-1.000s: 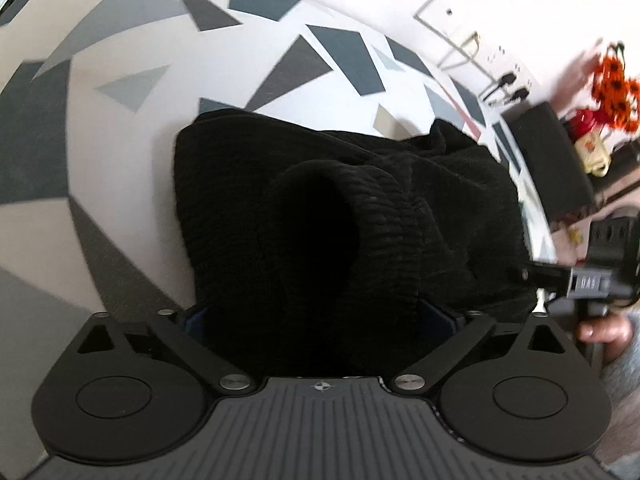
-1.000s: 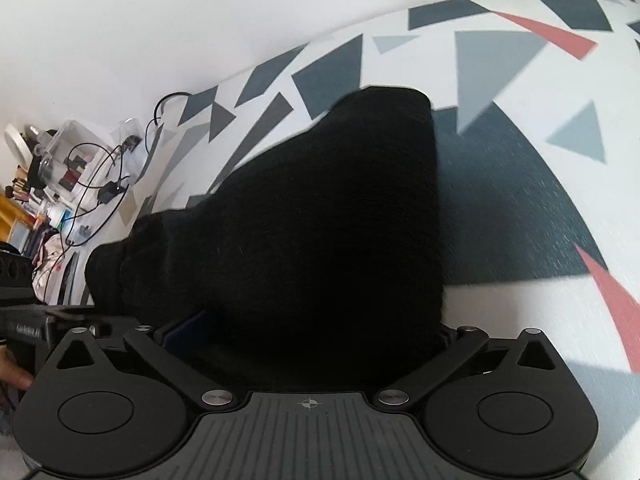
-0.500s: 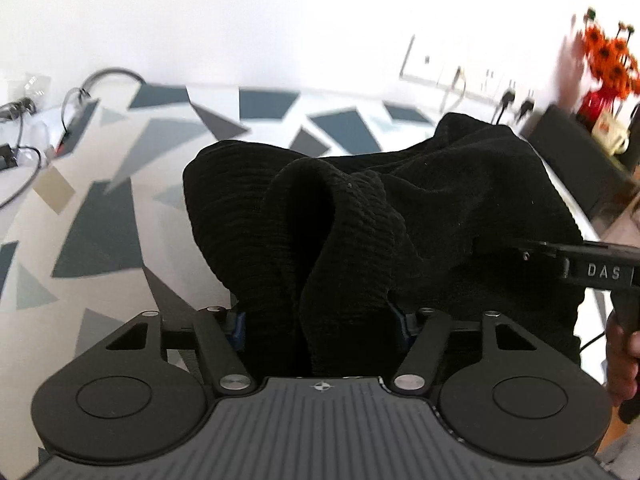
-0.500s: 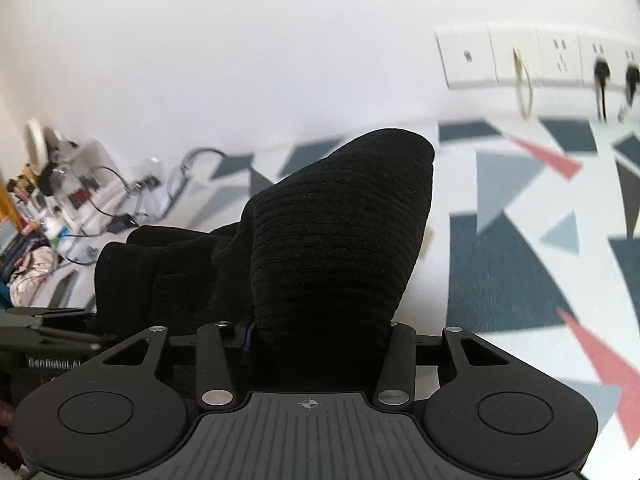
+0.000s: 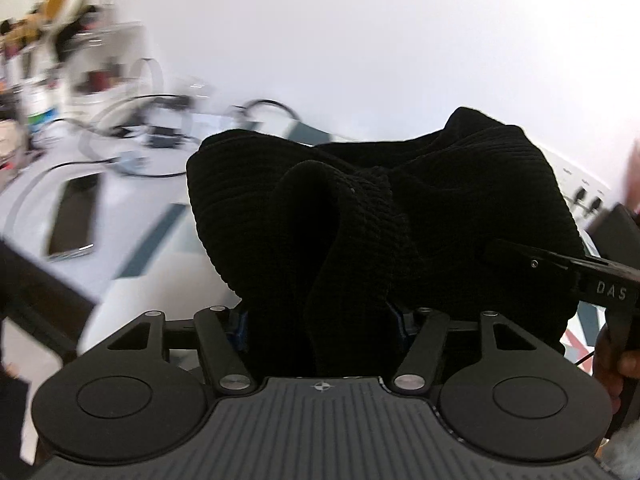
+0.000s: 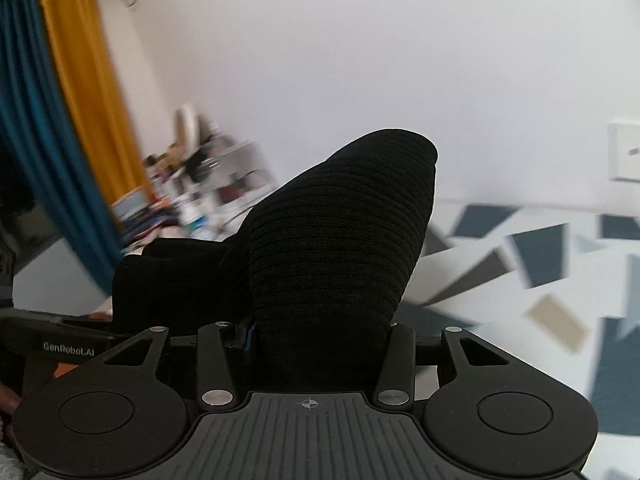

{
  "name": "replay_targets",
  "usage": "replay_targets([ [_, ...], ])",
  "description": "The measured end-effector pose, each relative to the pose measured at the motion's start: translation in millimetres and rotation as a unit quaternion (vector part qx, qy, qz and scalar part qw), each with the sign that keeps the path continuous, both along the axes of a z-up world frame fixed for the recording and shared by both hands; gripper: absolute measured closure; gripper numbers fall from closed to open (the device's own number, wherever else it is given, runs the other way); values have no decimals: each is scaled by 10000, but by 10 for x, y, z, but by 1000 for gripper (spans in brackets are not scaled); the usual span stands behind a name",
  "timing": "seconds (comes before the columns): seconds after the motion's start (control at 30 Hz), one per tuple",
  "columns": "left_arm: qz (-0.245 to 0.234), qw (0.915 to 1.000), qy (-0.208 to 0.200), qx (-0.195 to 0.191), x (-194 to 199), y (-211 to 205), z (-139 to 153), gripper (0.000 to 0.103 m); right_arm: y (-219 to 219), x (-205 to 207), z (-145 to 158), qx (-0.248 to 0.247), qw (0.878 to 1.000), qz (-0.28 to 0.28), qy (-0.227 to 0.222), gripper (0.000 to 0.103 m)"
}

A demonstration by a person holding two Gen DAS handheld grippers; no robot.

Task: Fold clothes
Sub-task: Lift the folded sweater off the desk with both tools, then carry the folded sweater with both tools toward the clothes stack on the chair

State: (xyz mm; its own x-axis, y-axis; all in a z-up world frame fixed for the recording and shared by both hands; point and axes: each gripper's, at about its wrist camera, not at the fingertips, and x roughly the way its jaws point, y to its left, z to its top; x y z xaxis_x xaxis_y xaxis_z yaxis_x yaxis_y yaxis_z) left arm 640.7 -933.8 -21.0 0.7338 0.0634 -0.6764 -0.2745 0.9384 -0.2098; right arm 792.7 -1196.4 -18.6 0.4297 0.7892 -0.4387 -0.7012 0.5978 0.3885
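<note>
The table (image 6: 560, 264) with its triangle pattern lies below; the black knit (image 5: 400, 220) hangs above it, bunched between both claws. Left gripper (image 5: 320, 320) clamps one edge, right gripper (image 6: 320, 332) clamps another.

I see a phone (image 5: 72, 220) lying flat beside tangled cables (image 5: 132, 128), blue (image 6: 32, 152) and yellow curtains (image 6: 86, 80), a wall socket (image 6: 624, 152).

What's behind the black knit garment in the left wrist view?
Behind the black ribbed knit garment, clamped in the left claw: bare white wall and a strip of white tabletop with grey triangles. Whatever lies directly behind the fabric is hidden.
</note>
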Motion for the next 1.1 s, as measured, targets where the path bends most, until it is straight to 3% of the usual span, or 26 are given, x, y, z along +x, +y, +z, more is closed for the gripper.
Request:
replay_targets([
  [0.33,1129,9923,-255,-438,-1489,1323,-117,42,1627,-1028,285,-385,9936,1048,-177,63],
  [0.43,1691,9845,-239,-387,-1977,1644,-78,42,2195,-1420,300,-308,9893,1425,-85,63],
  [0.53,2384,9705,-159,-324,-2449,1912,-37,42,2804,-1761,296,-261,9787,2032,127,63],
  [0.67,3287,9441,-51,-239,-3077,2271,17,42,3595,-2224,308,-260,9524,3032,144,63],
  [0.8,4147,9098,69,-178,-3660,2613,51,42,4347,-2672,308,-231,9179,3955,203,63],
  [0.9,4731,8806,186,-204,-3978,2826,22,42,4871,-3004,287,-212,8885,4581,162,63],
  [1.0,5341,8445,207,-342,-4250,2980,36,42,5294,-3279,297,-221,8617,5064,241,63],
  [1.1,5743,8178,88,-361,-4500,3100,-20,42,5651,-3630,387,-298,8350,5493,133,63],
])
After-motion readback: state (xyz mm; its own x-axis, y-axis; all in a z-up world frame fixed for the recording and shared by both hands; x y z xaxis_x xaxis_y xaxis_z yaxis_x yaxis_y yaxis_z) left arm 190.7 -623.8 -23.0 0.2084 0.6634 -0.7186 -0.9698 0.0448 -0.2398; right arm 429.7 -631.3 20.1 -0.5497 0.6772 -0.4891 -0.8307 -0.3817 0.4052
